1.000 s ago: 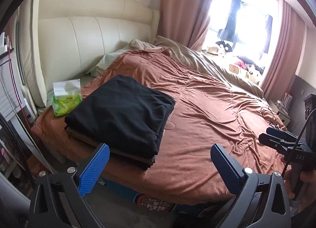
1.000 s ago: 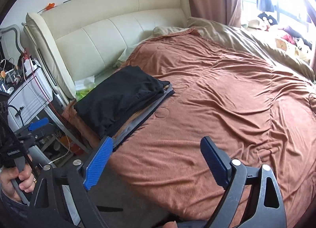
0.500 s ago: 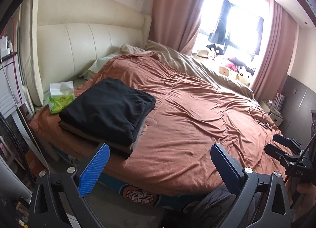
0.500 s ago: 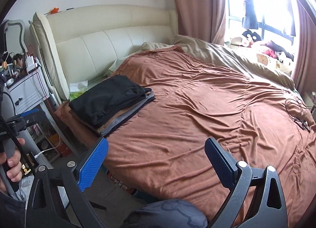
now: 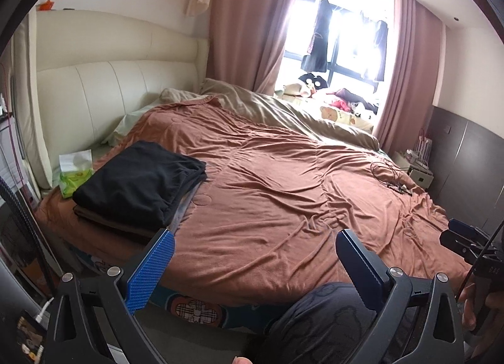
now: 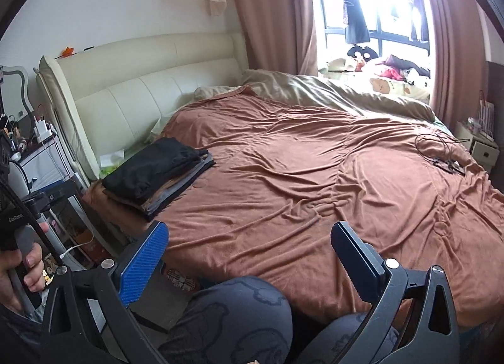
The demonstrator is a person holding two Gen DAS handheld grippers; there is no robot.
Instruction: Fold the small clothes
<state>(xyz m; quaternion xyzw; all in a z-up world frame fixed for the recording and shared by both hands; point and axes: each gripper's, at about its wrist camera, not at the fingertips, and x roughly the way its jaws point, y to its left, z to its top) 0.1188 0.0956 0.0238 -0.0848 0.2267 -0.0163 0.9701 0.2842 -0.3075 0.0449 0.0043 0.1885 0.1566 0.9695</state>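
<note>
A stack of folded dark clothes, black garment on top (image 5: 138,181), rests on the rust-brown bedspread (image 5: 283,206) near the cream headboard. The left gripper (image 5: 252,266) gapes empty; the right gripper (image 6: 249,257) is opening, nothing between its jaws. Judging by this, the next garment should be laid flat on the bare spread, well apart from the stack.

Both views are lit by daylight from the tall dark-framed window (image 5: 343,49) at the far side, blown out to white glare. Soft shadows are cast in the folds of the rust-brown bedspread (image 6: 315,181). Edges are bowed and vignetted black by fisheye distortion.
</note>
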